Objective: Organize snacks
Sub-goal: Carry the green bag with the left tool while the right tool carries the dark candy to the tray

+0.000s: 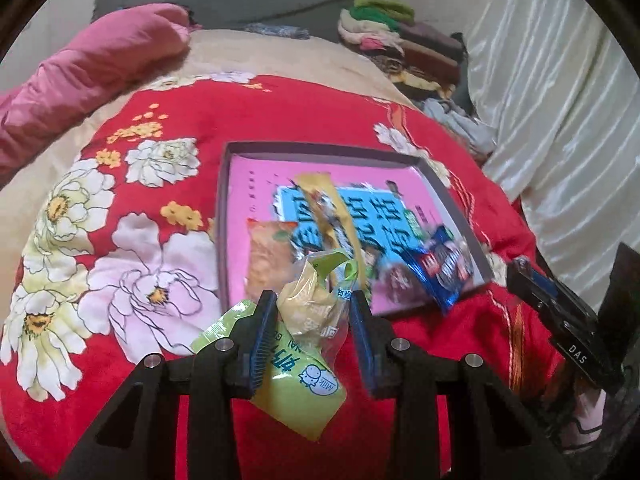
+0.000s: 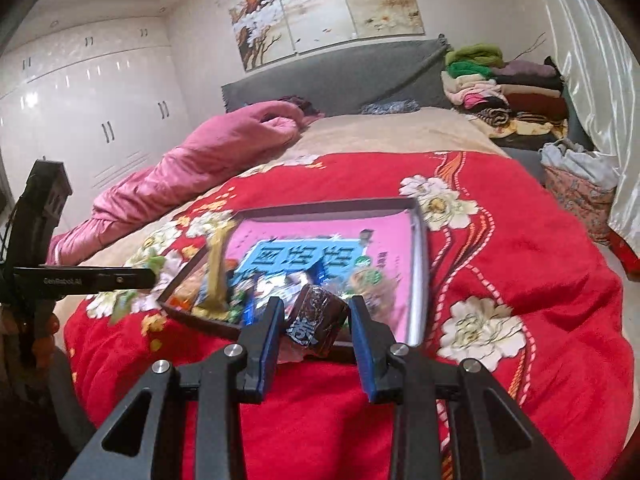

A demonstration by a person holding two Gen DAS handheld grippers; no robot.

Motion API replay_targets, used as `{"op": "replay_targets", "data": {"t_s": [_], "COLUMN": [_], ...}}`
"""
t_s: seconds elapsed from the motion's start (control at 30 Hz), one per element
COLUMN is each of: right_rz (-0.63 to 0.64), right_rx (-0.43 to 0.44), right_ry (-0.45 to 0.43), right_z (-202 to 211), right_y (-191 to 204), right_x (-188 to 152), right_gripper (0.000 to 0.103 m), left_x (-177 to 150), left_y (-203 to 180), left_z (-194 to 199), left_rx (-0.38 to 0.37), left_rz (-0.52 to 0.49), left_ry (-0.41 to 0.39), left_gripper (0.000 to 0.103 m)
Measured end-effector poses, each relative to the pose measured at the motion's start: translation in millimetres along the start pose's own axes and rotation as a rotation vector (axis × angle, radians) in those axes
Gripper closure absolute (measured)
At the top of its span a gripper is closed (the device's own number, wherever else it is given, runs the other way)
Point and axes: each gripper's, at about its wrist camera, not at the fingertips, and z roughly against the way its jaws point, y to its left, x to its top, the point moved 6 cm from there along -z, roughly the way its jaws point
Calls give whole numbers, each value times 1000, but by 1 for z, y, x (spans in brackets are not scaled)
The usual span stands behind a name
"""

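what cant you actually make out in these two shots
- Left wrist view: snacks in the tray are motion-blurred; only a blue wrapper and orange packet read.
- Left wrist view: the green milk packet is partly covered by the left gripper; its print is incomplete.
- Right wrist view: the brown snack in the right gripper has an unreadable label.

Both rigs look alike here: the left claw (image 1: 314, 320) and right claw (image 2: 318, 322) each show matte black triangular arms with cut-out windows, round silver screws at the joints, ribbed blue pads lining the fingers (image 2: 271, 334), white lettering along one black side.
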Motion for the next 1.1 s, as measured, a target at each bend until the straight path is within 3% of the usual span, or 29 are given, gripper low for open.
{"op": "replay_targets", "data": {"t_s": [0.6,1.1], "right_rz": [-4,6], "right_rx": [-62,-77], "right_ry": [-26,-2], "right_z": [-15,-33], "right_y": [-25,-32], "right_x": [16,18], "right_gripper": [69,69], "left_x": [13,11], "left_y": [16,21], "left_z": [-29,-48], "left_rx": [69,79], "left_rz": [18,22], "left_ry": [-4,22], "left_gripper": [65,65]}}
